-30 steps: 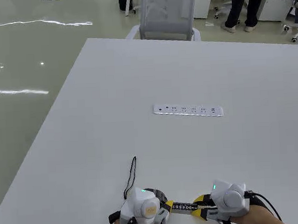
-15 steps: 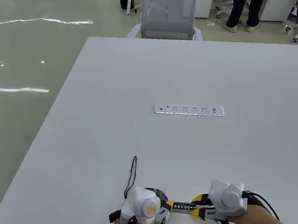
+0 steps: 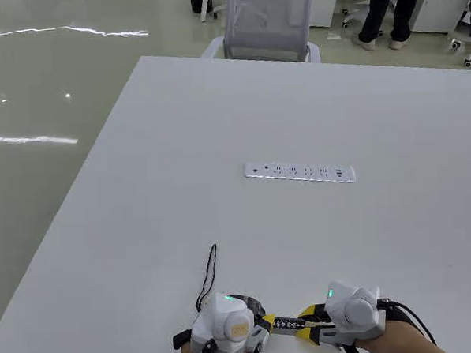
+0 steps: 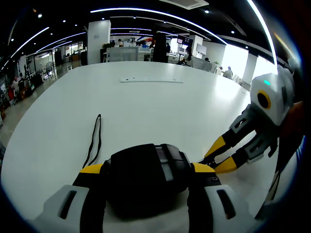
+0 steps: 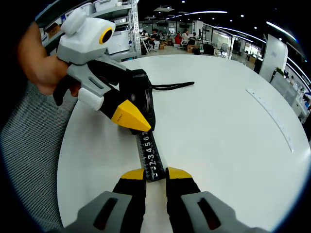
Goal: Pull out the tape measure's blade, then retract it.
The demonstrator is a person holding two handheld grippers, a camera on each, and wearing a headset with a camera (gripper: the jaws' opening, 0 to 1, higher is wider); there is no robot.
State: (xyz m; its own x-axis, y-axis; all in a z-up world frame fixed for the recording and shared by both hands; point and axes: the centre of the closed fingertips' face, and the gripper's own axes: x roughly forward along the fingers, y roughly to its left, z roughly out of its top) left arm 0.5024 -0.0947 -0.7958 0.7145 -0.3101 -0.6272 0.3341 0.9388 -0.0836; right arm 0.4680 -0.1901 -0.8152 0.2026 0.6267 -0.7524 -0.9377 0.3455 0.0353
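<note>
Firmly, our left hand-held gripper point(image 4: 146, 168) clamps the stiff case point(image 4: 146, 187); right hand-held gripper point(image 5: 155, 174) pinches the likely springy blade point(image 5: 148, 150) at 3 o'clock.

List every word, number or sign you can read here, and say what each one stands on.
"3 4 5 6 7": printed along the blade drawn out of the tape measure, seen in the right gripper view.
Finer marks on the blade: too small to read.
Markings on the power strip: too small to read.
Tape measure's black case: no label that can be read.
</note>
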